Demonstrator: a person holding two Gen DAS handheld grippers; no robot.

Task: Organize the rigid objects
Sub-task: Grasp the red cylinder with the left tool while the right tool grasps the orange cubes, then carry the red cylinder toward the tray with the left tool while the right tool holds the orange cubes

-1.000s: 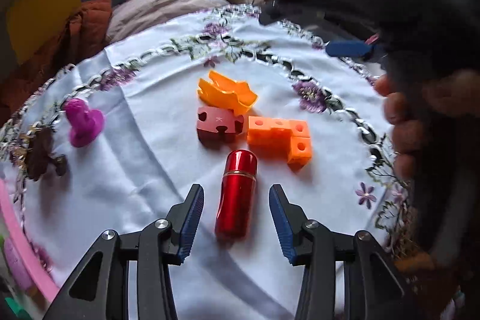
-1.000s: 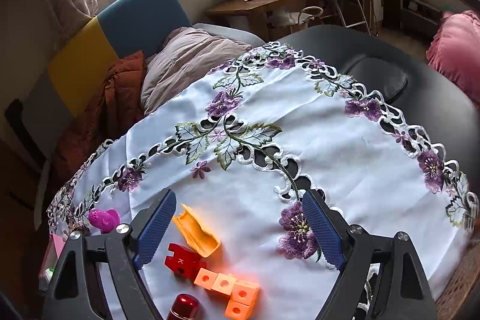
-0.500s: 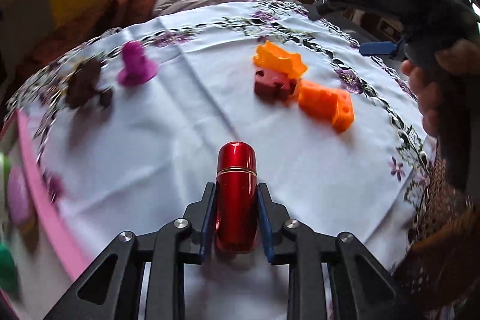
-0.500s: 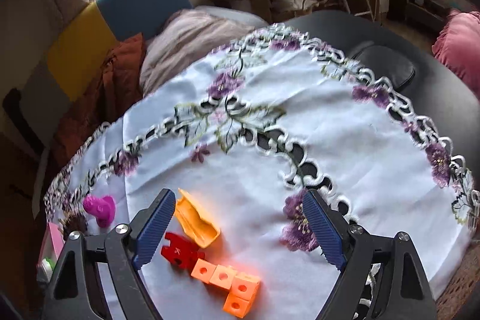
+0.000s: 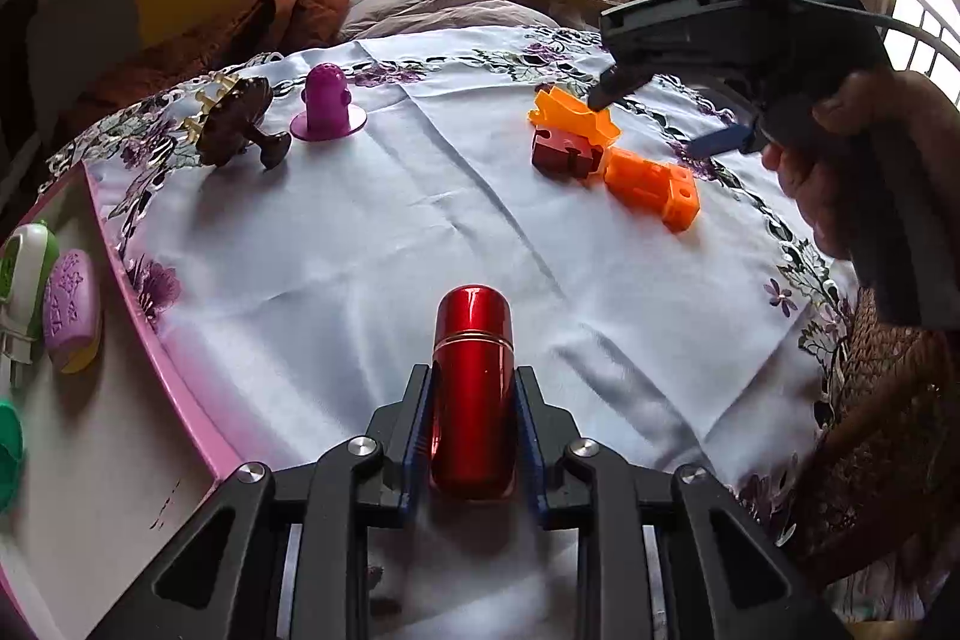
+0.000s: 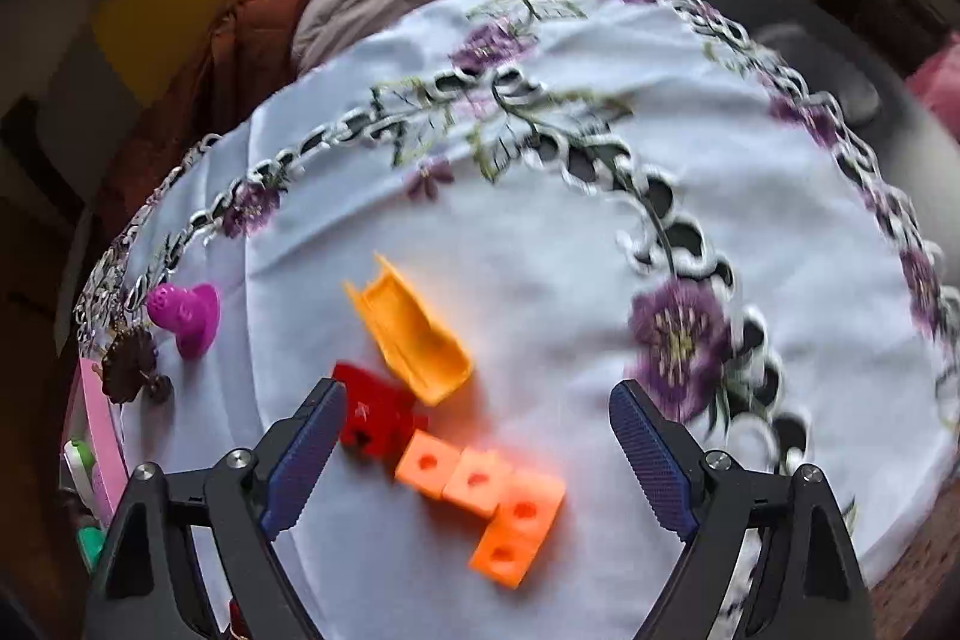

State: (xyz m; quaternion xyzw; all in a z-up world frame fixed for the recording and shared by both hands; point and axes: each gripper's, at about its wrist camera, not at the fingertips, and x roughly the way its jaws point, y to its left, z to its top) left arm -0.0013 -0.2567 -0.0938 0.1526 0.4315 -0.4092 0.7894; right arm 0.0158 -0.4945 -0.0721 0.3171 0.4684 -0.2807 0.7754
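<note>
My left gripper [image 5: 473, 376] is shut on a shiny red cylinder [image 5: 474, 328], held just above the white embroidered cloth [image 5: 420, 220] near a pink tray's rim [image 5: 150, 340]. An orange L-shaped block [image 6: 486, 496], a red puzzle-shaped piece [image 6: 372, 418] and a yellow-orange trough [image 6: 414, 334] lie together on the cloth. My right gripper [image 6: 477, 391] hovers over that cluster, pointing steeply down. Its jaws are opening and stand wide. The block lies below and between the fingers, untouched.
A magenta knob-shaped piece [image 5: 327, 106] and a dark brown piece [image 5: 237, 127] stand at the cloth's far left. The pink tray holds a purple oval [image 5: 72, 304], a white-green item [image 5: 24, 268] and a green one [image 5: 9, 448]. A person's hand [image 5: 852, 160] grips the right tool.
The left jaws closed on the red cylinder and carried it left, away from the orange pieces toward the pink tray. The right gripper sank and tilted down over the orange cluster.
</note>
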